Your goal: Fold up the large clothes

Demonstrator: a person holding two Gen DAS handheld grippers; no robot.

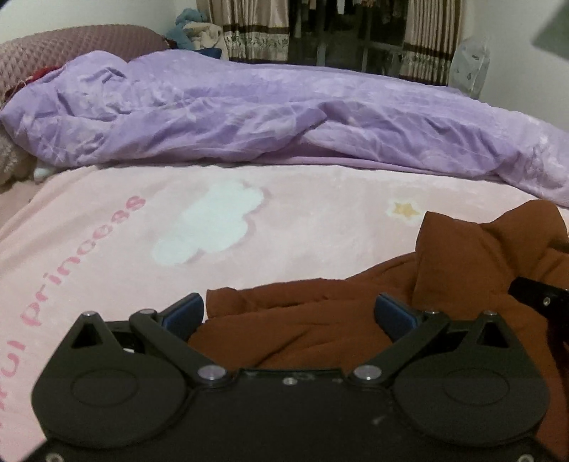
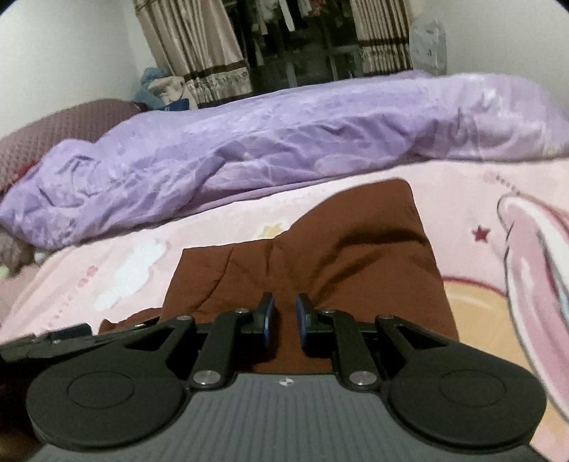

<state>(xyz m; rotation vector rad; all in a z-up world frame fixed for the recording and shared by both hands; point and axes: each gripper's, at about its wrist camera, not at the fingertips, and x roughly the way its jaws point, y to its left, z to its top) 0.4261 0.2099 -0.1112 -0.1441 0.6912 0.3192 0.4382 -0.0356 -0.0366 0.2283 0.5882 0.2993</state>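
**mossy_k:** So what did the brown garment look like at that point? Still a heap?

**tinfold:** Half and half. It was a rust-brown piece lying on the pink blanket, the one with the white cloud, a little yellow star and "princess" lettering. From the right wrist camera it looked fairly flat: a broad panel running away from the camera with a squarish far corner, one diagonal crease across it and a lower flap stepping out on the left. From the left wrist camera it was messier, with bunched ridges near the fingers and one thick fold standing up at the right side.

**mossy_k:** And the grippers?

**tinfold:** The left gripper had its jaws spread wide, blue pads well apart, hanging over the near edge of the cloth. Nothing was pinched; the fabric just showed between and below them. The right gripper had its jaws nearly together with only a narrow slot left. Brown cloth showed through that slot, but I honestly couldn't tell whether any of it was actually caught between the pads or just lying underneath.

**mossy_k:** Anything else on the bed?

**tinfold:** A crumpled lilac duvet was piled along the far side, well apart from the garment, with a mauve pillow at the left and striped curtains behind.
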